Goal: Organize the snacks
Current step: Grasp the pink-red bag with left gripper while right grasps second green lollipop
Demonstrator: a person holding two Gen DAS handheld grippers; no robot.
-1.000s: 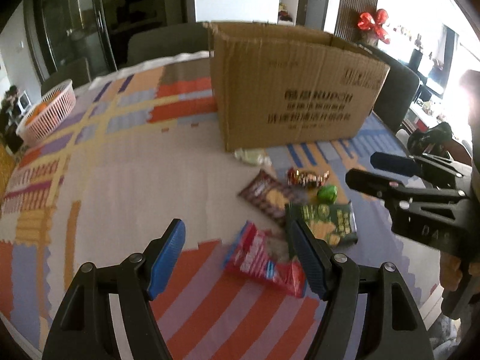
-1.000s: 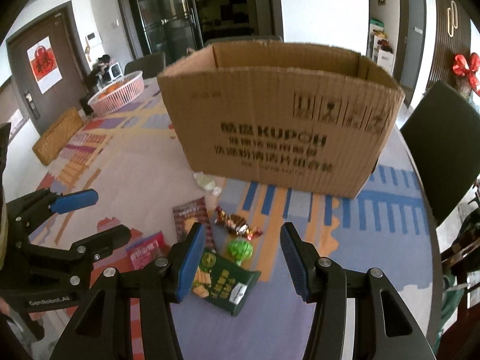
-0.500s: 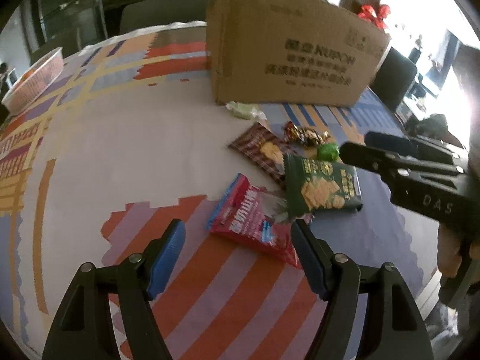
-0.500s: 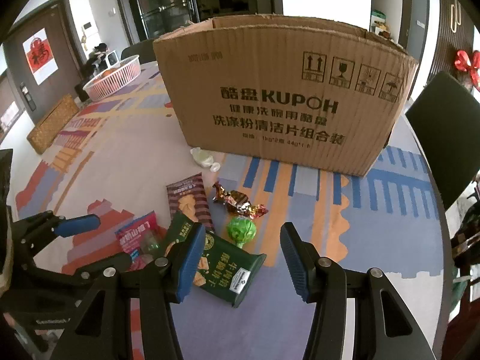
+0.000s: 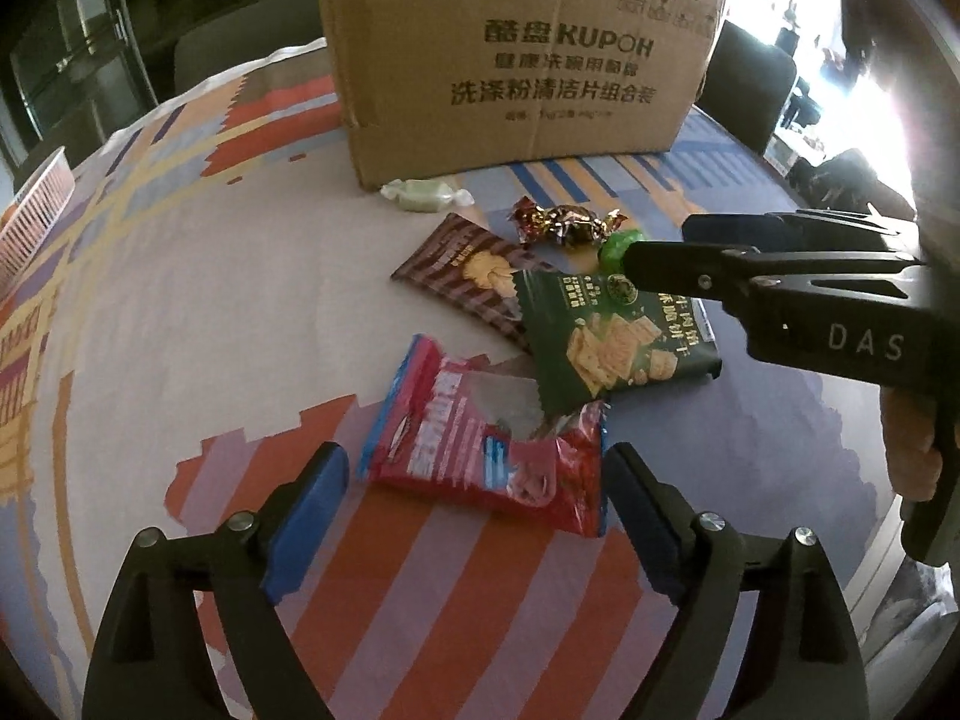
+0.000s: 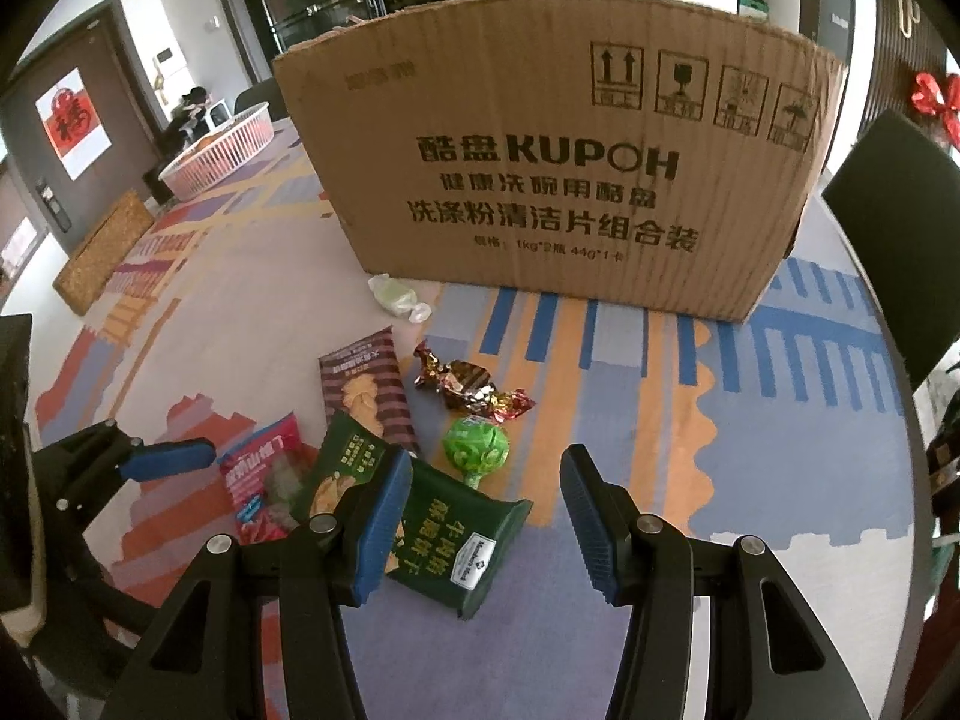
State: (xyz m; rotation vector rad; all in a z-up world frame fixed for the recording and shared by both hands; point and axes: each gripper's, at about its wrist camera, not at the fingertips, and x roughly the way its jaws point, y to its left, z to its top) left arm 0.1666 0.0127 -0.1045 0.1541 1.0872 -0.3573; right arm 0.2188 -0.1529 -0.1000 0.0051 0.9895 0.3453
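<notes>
A red snack bag (image 5: 486,444) lies on the patterned tablecloth, with a green cracker bag (image 5: 612,336) overlapping its far end. My left gripper (image 5: 474,474) hovers just in front of the red bag, its jaws opening on either side of the bag's near edge without pressing it. A brown striped biscuit pack (image 6: 366,396), a foil candy (image 6: 474,390), a green lollipop (image 6: 477,447) and a pale wrapped candy (image 6: 396,297) lie before the cardboard box (image 6: 552,174). My right gripper (image 6: 486,504) stands open over the green bag (image 6: 432,534) and lollipop, nothing held.
A white basket (image 6: 219,150) with something orange stands far left on the table, and a woven mat (image 6: 102,258) lies near it. Dark chairs (image 6: 894,222) surround the round table. The table edge (image 6: 900,402) curves close on the right.
Both grippers have sunk toward the snacks, which now look larger and nearer. The left gripper's jaws have spread wider and now flank the red bag's near edge.
</notes>
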